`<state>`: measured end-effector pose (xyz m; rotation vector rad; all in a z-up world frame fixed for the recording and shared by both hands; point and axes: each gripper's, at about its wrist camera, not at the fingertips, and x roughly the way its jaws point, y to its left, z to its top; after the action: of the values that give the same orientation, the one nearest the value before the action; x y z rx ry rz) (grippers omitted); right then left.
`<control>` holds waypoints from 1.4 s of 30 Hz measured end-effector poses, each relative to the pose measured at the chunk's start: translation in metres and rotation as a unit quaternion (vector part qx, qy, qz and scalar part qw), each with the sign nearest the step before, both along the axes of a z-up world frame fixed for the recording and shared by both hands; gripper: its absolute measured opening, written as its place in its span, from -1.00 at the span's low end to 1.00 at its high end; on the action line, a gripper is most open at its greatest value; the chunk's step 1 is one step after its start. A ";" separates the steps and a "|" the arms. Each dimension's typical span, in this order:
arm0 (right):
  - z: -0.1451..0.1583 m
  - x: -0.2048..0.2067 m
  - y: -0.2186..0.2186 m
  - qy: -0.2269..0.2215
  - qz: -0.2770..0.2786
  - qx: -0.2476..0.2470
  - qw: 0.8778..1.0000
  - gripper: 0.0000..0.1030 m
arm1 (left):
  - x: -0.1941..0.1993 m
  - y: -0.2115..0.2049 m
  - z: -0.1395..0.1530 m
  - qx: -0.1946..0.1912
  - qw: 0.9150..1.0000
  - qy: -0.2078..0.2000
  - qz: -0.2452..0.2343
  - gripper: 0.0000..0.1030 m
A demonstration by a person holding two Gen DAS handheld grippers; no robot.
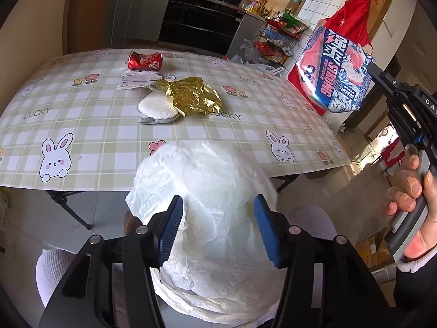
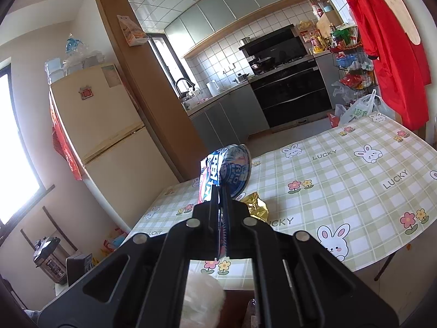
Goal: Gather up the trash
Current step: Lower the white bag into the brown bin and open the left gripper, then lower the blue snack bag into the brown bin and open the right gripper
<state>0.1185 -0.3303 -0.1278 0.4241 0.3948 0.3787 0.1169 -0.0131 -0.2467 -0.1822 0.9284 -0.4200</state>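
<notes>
Plastic dominates the near view: a crumpled white bag (image 1: 215, 213) lies between the blue pads (image 1: 170, 229) of the left gripper (image 1: 218, 228), whose jaws stand apart and press on nothing; the film sits loose in the gap. Beyond it the counter (image 1: 109, 142), covered in a green checked cloth with rabbits and the word LUCKY, carries the remaining litter: a white round pad (image 1: 155, 108) partly under a gold foil wrapper (image 1: 191, 95), then a flat white printed packet (image 1: 136, 80), and farthest a crushed red can (image 1: 144, 60).

To the right, a hand (image 1: 418, 191) grips the handle of the right gripper (image 2: 222, 191), and its jaws are clenched on a red, white and blue snack packet (image 1: 333, 73), lifted clear above the counter's edge (the right wrist view shows the packet pinched edge-on, with the foil wrapper just past it). Behind stand a dark oven (image 1: 199, 24), a wire rack of groceries (image 1: 278, 41) and a hanging red cloth (image 1: 352, 22).
</notes>
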 end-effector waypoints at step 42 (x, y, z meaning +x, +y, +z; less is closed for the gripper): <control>-0.019 -0.012 0.070 0.095 0.044 -0.076 0.992 0.89 | -0.031 0.148 0.091 -0.001 0.962 -0.153 0.227 0.88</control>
<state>0.1062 -0.2600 -0.1470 0.2948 0.6257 0.3917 0.0858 0.1353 -0.1554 -0.3141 0.5567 -0.0186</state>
